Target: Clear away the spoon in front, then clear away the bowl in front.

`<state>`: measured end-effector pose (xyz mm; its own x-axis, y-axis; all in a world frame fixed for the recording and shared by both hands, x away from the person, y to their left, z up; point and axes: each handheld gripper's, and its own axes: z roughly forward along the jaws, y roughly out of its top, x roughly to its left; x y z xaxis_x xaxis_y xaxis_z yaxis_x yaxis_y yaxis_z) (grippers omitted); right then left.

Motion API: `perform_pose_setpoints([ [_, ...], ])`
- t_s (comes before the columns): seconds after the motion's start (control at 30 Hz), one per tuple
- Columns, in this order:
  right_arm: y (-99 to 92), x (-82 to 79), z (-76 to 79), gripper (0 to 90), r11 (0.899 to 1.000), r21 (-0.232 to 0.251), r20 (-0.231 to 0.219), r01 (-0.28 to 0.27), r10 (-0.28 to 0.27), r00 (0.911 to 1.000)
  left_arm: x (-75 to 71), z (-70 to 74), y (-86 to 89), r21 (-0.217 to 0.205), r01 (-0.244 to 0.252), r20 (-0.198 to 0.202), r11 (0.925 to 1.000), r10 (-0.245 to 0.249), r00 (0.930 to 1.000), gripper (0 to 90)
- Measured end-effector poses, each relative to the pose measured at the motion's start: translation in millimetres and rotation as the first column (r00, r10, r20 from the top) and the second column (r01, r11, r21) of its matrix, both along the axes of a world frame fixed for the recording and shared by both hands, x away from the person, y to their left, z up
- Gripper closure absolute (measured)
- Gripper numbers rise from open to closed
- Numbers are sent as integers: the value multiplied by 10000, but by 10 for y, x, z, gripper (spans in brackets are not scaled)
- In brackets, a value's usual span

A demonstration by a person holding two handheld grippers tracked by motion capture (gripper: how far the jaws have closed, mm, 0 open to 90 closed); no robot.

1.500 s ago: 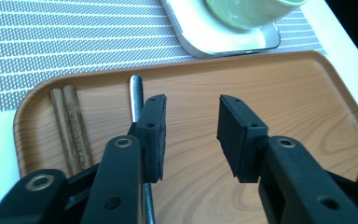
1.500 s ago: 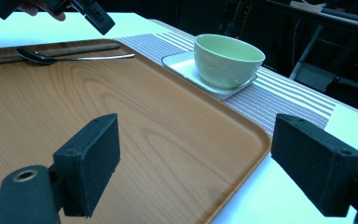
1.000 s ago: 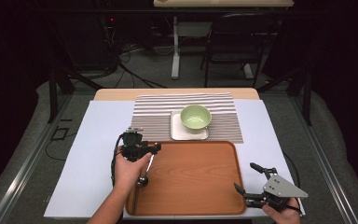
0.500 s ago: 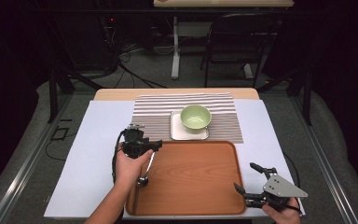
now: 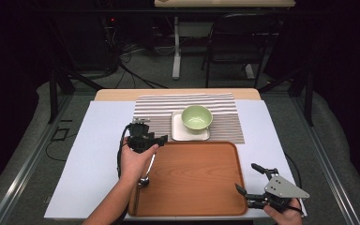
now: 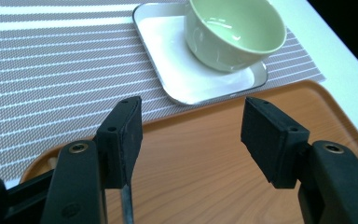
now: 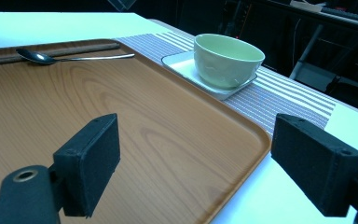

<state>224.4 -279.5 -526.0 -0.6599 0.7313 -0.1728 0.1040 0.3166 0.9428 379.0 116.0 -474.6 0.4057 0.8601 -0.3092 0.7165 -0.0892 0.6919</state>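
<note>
At the tray's (image 5: 192,187) left edge, the left gripper (image 5: 155,138) hovers w/ jaws spread wide, nothing between the pads; in the left gripper view (image 6: 191,140) the gap frames bare wood of the tray and its far rim. A thin metal handle shows just below the left pad there, but can't tell if it touches. The spoon (image 5: 146,174) lies on the tray's left rim, below the person's left hand (image 5: 136,161): bowl end toward the near side, handle running away toward the striped placemat (image 5: 154,105), long axis roughly along the tray's left edge, tilted slightly. In the right gripper view the spoon (image 7: 70,57) lies flat along the far rim, bowl at left, handle pointing toward the mat. The right gripper (image 5: 251,185) sits at the tray's near right corner, jaws also wide apart, holding nothing; its view (image 7: 196,163) looks over the tray's corner edge. Beyond the tray, a green bowl (image 5: 197,117) stands upright on a small white square plate (image 5: 178,133), both on the placemat, well apart from either gripper.
</note>
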Motion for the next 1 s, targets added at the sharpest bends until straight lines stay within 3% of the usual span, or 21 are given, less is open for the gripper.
perform_pose_setpoints([
  [1.0,-1,-5,1,153,10000,8,-7,3,-3,10000,355,145,-313,-247,39,206,9997,-34,9998,381],
])
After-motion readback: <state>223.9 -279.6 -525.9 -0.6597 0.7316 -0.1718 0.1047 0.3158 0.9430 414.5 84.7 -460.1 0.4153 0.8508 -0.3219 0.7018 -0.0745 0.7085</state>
